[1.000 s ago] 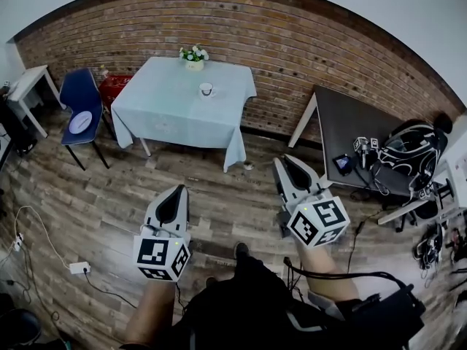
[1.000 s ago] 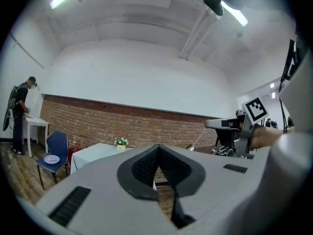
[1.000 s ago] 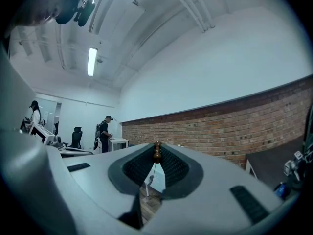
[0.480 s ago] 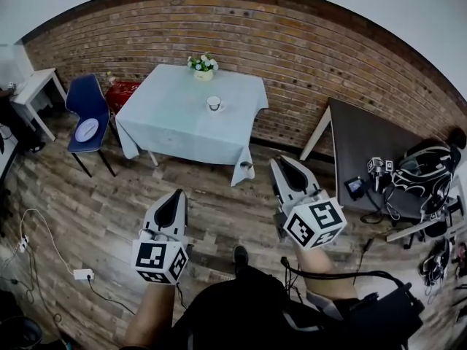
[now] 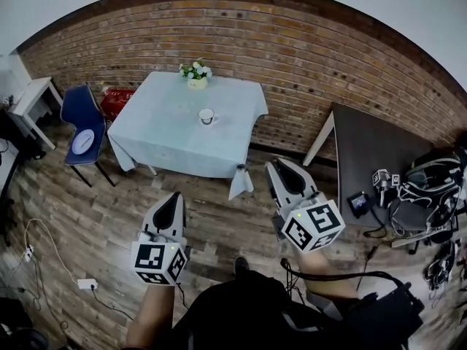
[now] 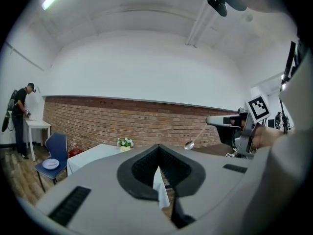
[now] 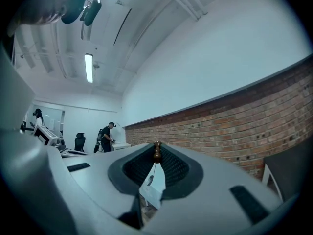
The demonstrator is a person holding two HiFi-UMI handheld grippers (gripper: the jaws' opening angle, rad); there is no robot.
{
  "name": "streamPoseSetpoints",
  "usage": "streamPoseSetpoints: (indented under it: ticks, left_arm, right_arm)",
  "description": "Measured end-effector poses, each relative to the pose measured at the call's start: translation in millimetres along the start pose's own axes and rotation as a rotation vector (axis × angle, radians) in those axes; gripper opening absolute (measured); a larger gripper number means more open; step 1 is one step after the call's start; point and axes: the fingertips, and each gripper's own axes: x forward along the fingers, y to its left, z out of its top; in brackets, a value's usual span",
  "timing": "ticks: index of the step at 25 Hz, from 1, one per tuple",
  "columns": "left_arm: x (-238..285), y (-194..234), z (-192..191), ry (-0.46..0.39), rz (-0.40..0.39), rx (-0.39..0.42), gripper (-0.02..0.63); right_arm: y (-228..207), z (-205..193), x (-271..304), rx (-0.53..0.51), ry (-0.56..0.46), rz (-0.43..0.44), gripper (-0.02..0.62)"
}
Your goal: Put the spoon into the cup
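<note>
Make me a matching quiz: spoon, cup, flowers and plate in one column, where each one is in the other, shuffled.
1 spoon
2 cup
3 flowers
4 plate

A on the blue chair
B in the right gripper
C near the middle of the table
D table's far edge, by the brick wall

Pairs: 1-B, 2-C, 3-D, 4-A

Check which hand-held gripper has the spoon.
The right hand-held gripper: the spoon is pinched between its jaws. The left hand-held gripper holds nothing.
</note>
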Motion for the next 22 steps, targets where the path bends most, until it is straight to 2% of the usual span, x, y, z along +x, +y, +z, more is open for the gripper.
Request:
streamPoseSetpoints:
  ticks: [11,15,22]
  left_arm:
    - [90.3,-14.9,-6.5,0.046,-0.004,0.027,0.011]
    - [115.6,-19.6,-6.3,0.054,-0.002,0.058,0.011]
    - [139.9,-14.4,0.5,0.043,-0.007,0.056,0.009]
  right_arm:
    - [-82.3,-5.3,29.9,0.024,0.013,0.003,0.052]
    - [-100.0,-5.5,44.3,0.022,0.014,0.019,0.052]
    - [-113.0,-7.3,74.5,0.035,0.012,0.040,0.052]
